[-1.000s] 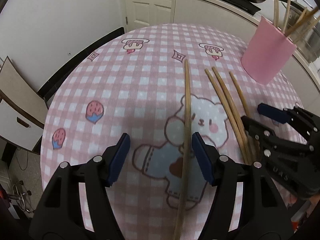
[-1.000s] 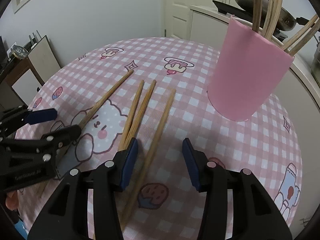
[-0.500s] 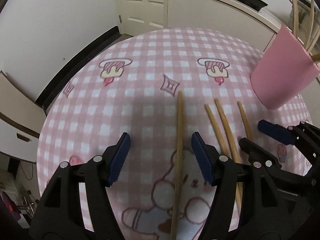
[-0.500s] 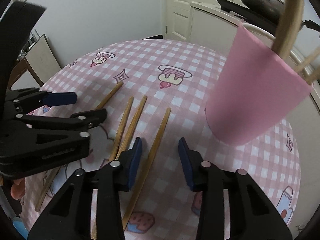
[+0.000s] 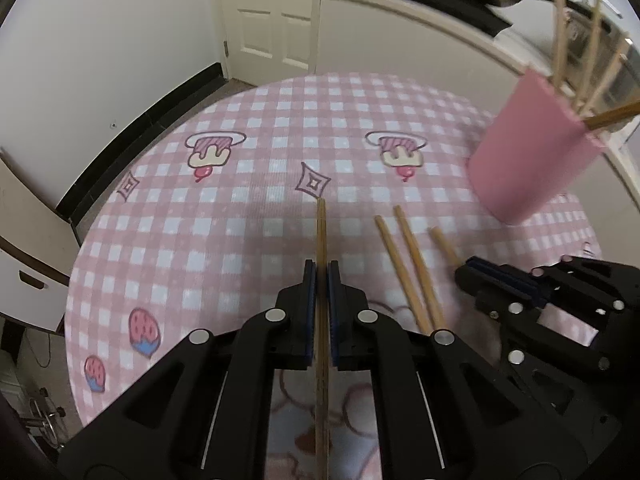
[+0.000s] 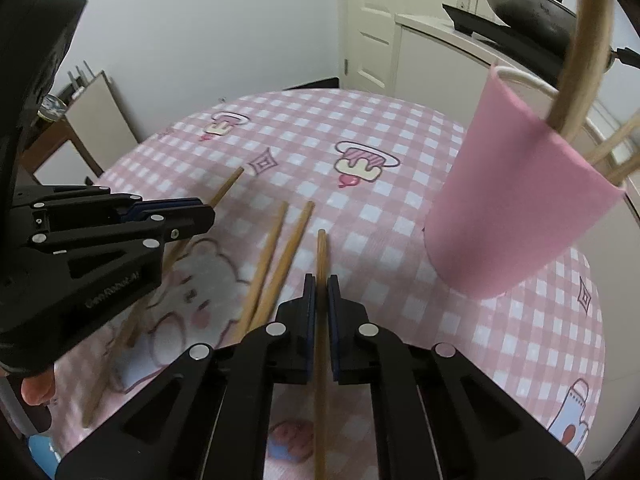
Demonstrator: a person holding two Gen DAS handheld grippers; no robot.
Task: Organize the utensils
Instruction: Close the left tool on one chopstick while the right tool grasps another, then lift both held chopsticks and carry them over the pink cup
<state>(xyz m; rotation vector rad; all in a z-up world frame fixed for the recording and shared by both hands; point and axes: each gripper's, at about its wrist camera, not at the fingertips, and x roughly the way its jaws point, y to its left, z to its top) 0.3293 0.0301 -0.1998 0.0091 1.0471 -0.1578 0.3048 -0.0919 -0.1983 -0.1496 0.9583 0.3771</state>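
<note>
Left tool (image 5: 321, 276) clamped on leftmost chopstick (image 5: 321, 232); right tool (image 6: 321, 288) clamped on rightmost chopstick (image 6: 321, 252). Two chopsticks (image 6: 280, 256) loose between on bench (image 6: 400, 208). Pink cup (image 6: 504, 208) near right, holding more.

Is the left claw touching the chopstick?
Touching. In the left wrist view the left claw is shut, both pads pressed on the single chopstick running between them.

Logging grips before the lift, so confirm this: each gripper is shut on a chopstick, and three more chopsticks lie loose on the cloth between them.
One detail is wrong. The left gripper and right gripper are each shut on a chopstick, but only two loose chopsticks lie between them on the cloth, not three. The right wrist view shows it.
</note>
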